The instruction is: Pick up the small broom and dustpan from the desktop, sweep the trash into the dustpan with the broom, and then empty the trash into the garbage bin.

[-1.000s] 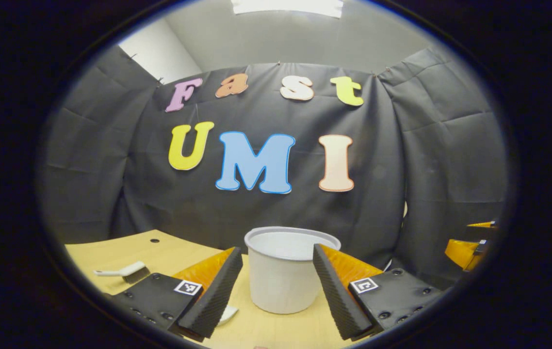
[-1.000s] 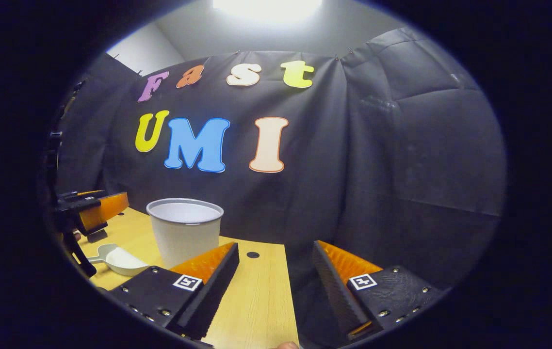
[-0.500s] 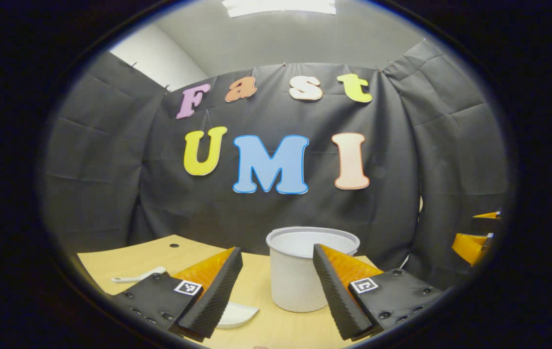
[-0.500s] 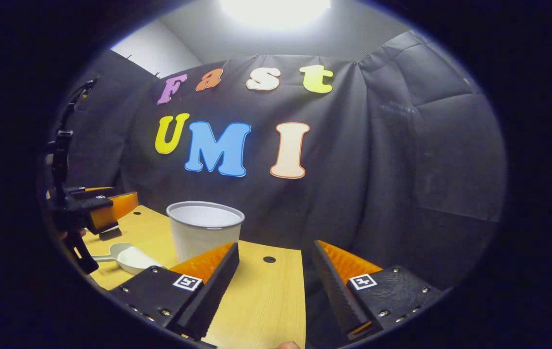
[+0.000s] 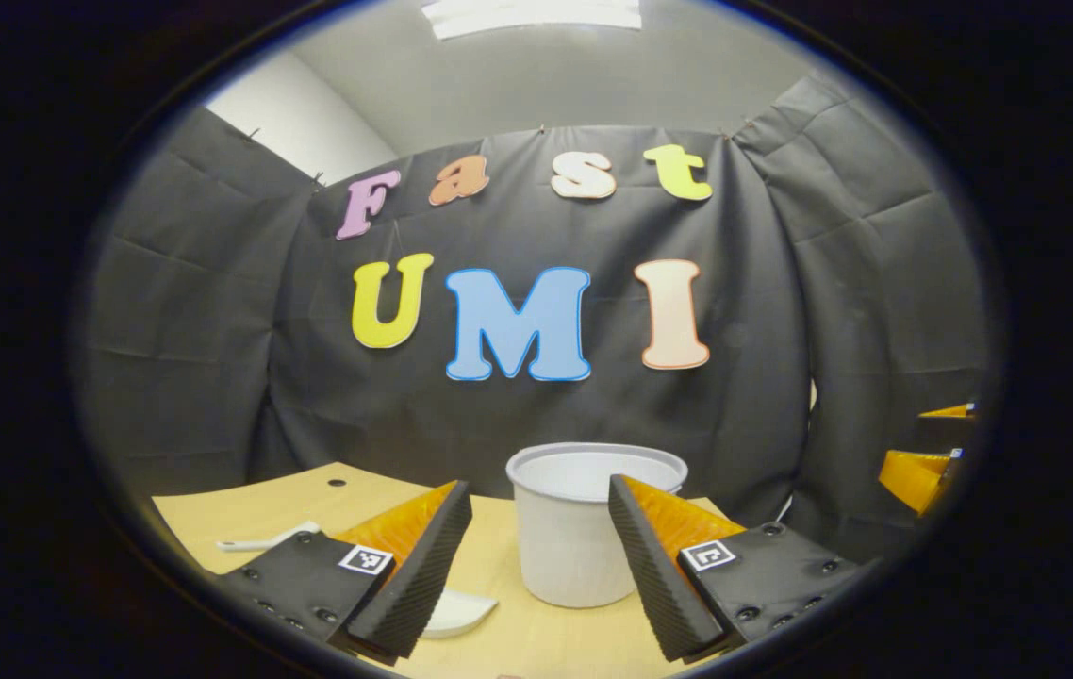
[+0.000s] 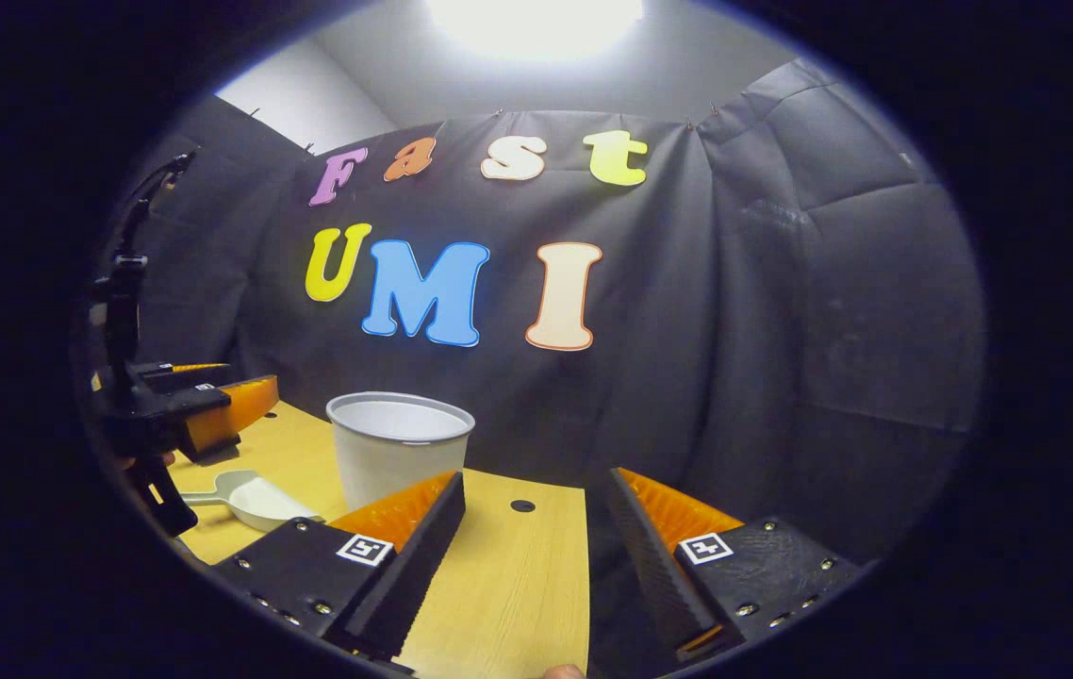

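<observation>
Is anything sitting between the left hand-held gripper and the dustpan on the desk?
Nothing visible. In the right gripper view the left hand-held gripper hangs open just above and behind the white dustpan, with bare desk around the pan. The white garbage bin stands off to the side, not in the path.

The left gripper (image 5: 536, 556) is held above the desk (image 5: 244, 500) with its jaws spread wide and nothing between them. The white bin (image 5: 584, 528) is seen upright on the desk just beyond the fingers. The dustpan (image 5: 461, 611) is partly hidden behind the left finger, and the broom (image 5: 265, 541) lies farther left. The right gripper (image 5: 928, 462) is seen at the right edge, well apart.
</observation>
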Available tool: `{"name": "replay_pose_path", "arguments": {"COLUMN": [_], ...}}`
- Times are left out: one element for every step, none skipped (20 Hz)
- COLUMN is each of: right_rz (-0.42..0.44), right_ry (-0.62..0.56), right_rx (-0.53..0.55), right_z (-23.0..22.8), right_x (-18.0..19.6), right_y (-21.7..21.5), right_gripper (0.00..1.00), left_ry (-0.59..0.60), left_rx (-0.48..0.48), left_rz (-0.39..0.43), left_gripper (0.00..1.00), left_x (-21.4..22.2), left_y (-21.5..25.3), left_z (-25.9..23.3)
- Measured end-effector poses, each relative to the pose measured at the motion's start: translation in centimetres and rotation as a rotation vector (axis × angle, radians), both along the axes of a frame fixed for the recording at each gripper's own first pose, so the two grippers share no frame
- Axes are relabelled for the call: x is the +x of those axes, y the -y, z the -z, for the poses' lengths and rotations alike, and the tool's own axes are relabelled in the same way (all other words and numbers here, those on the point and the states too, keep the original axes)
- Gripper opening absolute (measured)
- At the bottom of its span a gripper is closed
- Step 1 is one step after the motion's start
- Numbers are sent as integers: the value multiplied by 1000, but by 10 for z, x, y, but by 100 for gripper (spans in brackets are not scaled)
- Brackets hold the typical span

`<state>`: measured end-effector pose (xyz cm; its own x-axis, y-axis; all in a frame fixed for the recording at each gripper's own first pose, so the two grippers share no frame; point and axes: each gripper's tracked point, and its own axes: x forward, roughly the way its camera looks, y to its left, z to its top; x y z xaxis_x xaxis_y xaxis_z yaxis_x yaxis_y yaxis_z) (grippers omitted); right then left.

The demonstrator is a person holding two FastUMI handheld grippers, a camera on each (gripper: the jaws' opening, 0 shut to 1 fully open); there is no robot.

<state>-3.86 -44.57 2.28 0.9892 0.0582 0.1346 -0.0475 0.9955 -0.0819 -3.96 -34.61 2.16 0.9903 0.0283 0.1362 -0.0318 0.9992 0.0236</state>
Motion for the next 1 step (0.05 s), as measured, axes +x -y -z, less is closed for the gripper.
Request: {"name": "replay_pose_path", "arguments": {"right_rz": [3], "right_ry": [-1], "right_rx": [-1], "right_z": [2], "right_x": [0], "right_y": [2], "right_gripper": [95], "left_ry": [2], "left_rx": [-4], "left_rz": [10], "left_gripper": [96], "left_x": [1], "left_y": [6], "left_z": [0]}}
